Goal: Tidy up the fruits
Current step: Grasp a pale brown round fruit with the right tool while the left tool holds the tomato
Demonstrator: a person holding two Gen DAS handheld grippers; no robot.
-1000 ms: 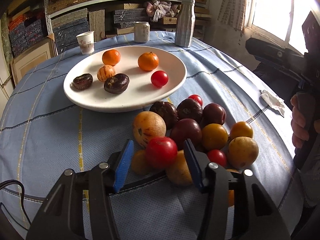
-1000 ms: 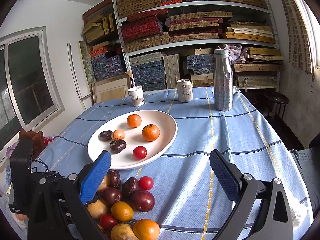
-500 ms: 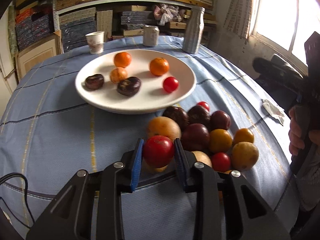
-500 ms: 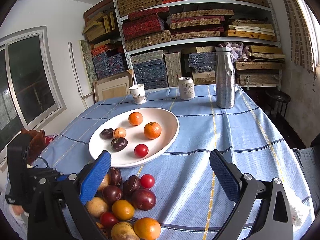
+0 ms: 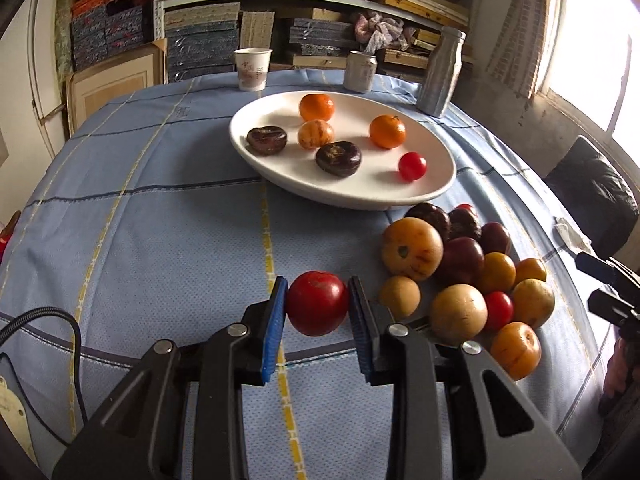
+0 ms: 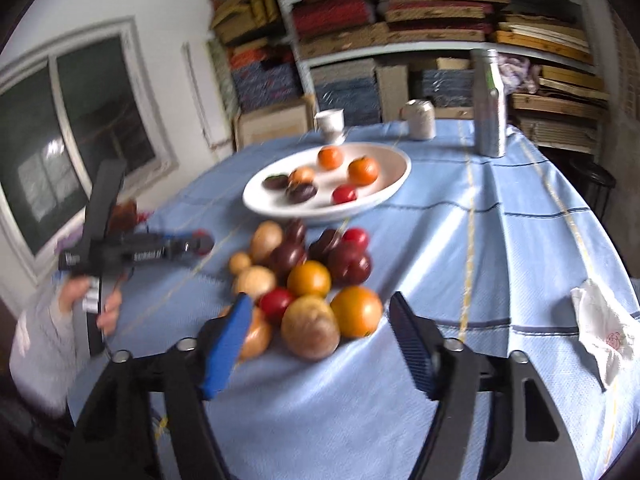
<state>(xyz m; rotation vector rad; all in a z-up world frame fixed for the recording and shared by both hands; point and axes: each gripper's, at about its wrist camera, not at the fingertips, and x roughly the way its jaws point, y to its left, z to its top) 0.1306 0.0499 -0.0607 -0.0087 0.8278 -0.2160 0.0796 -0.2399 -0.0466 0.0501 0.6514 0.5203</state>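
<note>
A red tomato (image 5: pixel 317 303) is pinched between the blue pads of the left gripper (image 5: pixel 318 306), above the tablecloth (image 5: pixel 160 240) at 6 o'clock. The right gripper (image 6: pixel 320 322) is closing — nothing pressed yet — around the fruit pile (image 6: pixel 308 280). At 12 o'clock, more fruit is held in the white plate (image 5: pixel 280 168).

The worktop (image 5: pixel 160 220) is round and covered by a light blue cloth with yellow and dark stripes. On it sit a white plate (image 5: pixel 440 184), a paper cup (image 5: pixel 252 69), a can (image 5: pixel 360 71) and a metal bottle (image 5: pixel 440 76) along the far edge. A loose pile of fruit (image 5: pixel 468 276) lies on the cloth just beside the plate, and a crumpled tissue (image 6: pixel 604 332) lies near the edge.
</note>
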